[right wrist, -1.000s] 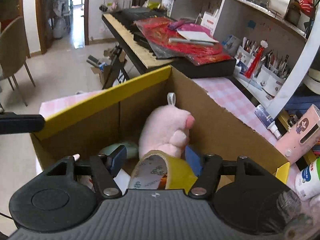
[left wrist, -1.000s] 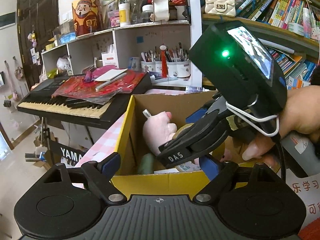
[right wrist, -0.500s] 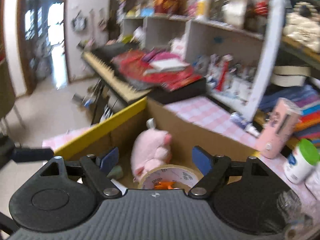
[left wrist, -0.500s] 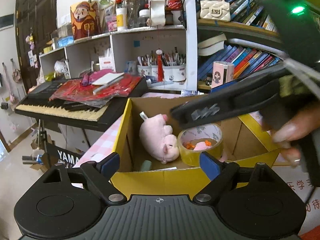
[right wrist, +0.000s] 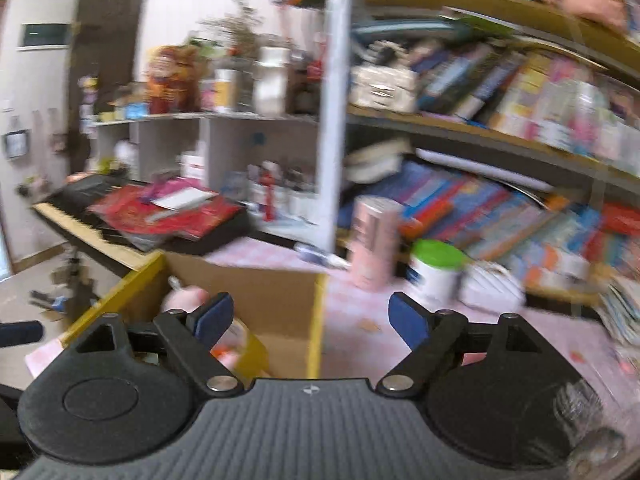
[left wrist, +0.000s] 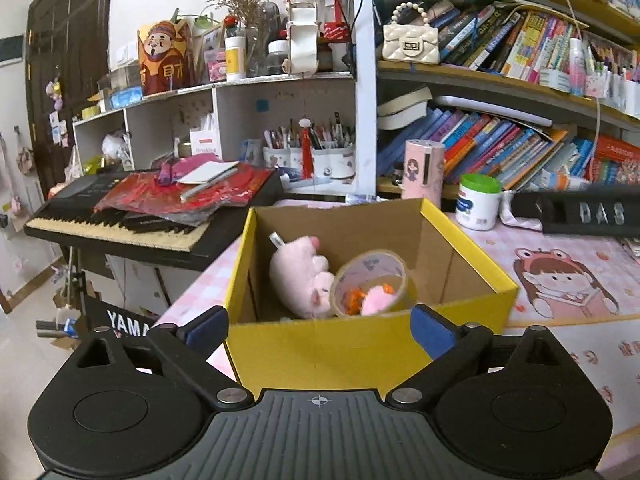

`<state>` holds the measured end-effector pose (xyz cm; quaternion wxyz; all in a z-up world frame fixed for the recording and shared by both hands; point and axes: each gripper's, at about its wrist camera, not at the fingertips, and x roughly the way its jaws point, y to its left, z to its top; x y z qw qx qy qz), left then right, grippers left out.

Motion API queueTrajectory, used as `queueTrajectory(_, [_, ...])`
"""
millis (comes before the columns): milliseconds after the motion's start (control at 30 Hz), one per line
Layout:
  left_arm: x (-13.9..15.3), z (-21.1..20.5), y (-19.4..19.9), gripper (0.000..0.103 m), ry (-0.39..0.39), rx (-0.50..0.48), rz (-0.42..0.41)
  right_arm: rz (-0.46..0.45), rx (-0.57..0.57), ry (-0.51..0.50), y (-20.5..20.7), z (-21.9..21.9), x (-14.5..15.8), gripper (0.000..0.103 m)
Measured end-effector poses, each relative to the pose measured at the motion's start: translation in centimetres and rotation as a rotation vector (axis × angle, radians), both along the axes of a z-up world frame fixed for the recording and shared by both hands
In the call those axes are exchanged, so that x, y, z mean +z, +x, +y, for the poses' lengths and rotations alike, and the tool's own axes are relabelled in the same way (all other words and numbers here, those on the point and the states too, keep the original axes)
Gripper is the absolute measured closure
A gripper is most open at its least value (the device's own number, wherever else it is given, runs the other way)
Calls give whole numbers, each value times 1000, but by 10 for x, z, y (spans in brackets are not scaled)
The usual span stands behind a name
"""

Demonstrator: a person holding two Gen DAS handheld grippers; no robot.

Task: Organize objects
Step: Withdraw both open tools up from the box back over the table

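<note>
A yellow cardboard box (left wrist: pixel 360 344) stands on the pink tablecloth just ahead of my left gripper (left wrist: pixel 320 330). Its jaws are opening, empty and clear of the box. Inside lie a pink plush pig (left wrist: pixel 298 276) and a roll of tan tape (left wrist: pixel 374 284) that leans on the pig, with small orange and pink bits in its core. One finger of my right gripper (left wrist: pixel 584 214) shows at the right edge, above the table. The blurred right wrist view has my right gripper (right wrist: pixel 311 320) over the box's right corner (right wrist: pixel 316 320), with its jaws opening and nothing between them.
A white jar with a green lid (left wrist: pixel 478 202) and a pink case (left wrist: pixel 424 168) stand behind the box. An electric keyboard (left wrist: pixel 120 224) piled with red papers lies to the left. Crowded bookshelves (left wrist: pixel 500 148) fill the back. The cartoon tablecloth (left wrist: pixel 560 288) spreads to the right.
My right gripper let go of the tape roll inside the box, then lifted out and swung away to the right. The tape now rests against the pig. My left gripper's jaws have widened.
</note>
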<state>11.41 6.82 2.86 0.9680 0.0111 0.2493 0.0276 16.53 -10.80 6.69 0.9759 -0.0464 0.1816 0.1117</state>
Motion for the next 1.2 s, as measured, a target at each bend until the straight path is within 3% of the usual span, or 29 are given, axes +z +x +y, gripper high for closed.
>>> queueTrajectory(200, [-3,-4,-31,4,19,-12,31,87,-194,-22,-44,-11,-25,15])
queueTrajectory(300, [-4,-5,-42,4,21,-10,50,144,-250,-29,-65,-11,-39,13])
queueTrajectory(600, [-8,-28,-71,0,127,-51,90,271,-369,-48,-116,-6,-67,3])
queueTrajectory(867, [-10,-49,-85,0,117,-71,120,292,-459,-32,-149,-18,-66,1])
queueTrajectory(1200, [-16,-66,-92,0,183,-9,136,321,-564,-63,-161,-22,-73,1])
